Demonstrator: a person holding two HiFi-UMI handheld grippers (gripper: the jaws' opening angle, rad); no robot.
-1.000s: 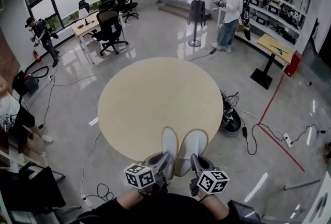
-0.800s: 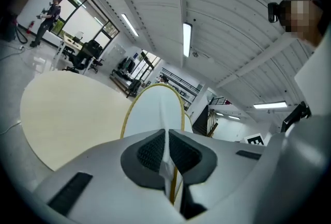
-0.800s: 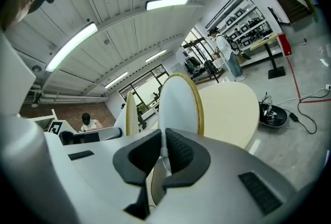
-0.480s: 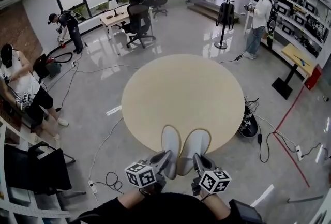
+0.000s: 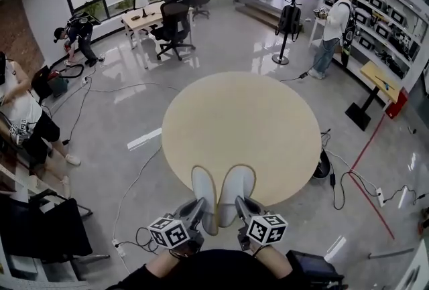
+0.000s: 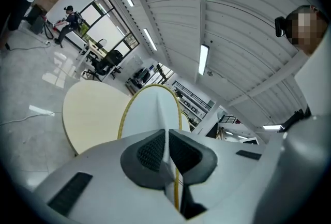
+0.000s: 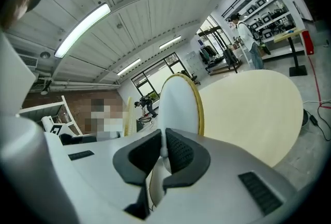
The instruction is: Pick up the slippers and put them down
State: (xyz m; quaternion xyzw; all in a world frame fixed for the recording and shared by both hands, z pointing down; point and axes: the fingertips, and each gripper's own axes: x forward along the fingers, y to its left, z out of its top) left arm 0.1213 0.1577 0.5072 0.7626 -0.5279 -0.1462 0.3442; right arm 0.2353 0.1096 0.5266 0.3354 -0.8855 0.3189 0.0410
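The left slipper point(image 5: 203, 196) and right slipper point(image 5: 234, 189) are plain white. In the gripper views each shows a thin yellow line along its edge. The table point(image 5: 255, 114) is pale cream with no pattern. The left claw point(image 5: 197, 207) and right claw point(image 5: 240, 204) have light grey bodies. Their pads point(image 6: 151, 151) are dark grey with a fine ribbed grid. Each claw's cube point(image 5: 167, 231) carries black square markers on white. The floor point(image 5: 120, 121) is glossy light grey, with a red line point(image 5: 369, 140) at the right. The chairs point(image 5: 174, 24) are black. The wall point(image 5: 12, 31) at the left is red-brown brick.
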